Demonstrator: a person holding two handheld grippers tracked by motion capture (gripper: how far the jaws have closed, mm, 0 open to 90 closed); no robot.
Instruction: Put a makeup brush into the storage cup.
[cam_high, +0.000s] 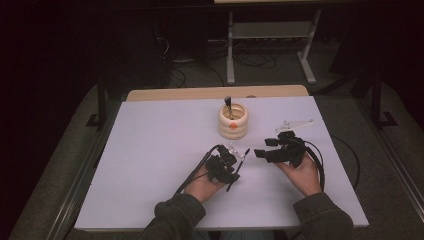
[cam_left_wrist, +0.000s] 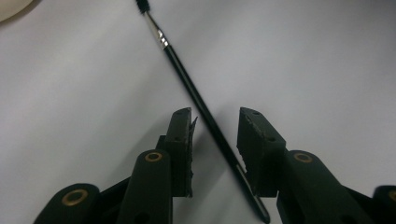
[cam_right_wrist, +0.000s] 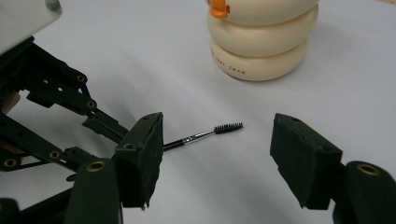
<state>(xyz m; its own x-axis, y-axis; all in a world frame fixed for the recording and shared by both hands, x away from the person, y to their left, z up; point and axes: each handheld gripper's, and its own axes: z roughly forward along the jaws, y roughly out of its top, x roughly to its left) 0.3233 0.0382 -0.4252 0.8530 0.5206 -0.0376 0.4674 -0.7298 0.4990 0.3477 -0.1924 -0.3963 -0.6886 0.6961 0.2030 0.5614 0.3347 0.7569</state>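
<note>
Brush (cam_left_wrist: 201, 100) lies between left gripper's (cam_left_wrist: 215, 126) parted jaws; right gripper (cam_right_wrist: 217, 144) gapes.

Small reddish lettering curves along the bottom ring of the cream holder (cam_right_wrist: 261, 46); the last word reads "SWAN", while the word before it is unclear.

Left hand-held gripper (cam_left_wrist: 215, 128) and right hand-held gripper (cam_right_wrist: 217, 154), jaws apart.

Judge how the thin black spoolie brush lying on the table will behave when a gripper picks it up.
The spoolie brush looks thin and straight, so it is probably stiff and light. Its round handle lies flat on the white table, so it may roll if nudged. The glossy handle could slip between the left gripper pads.
</note>
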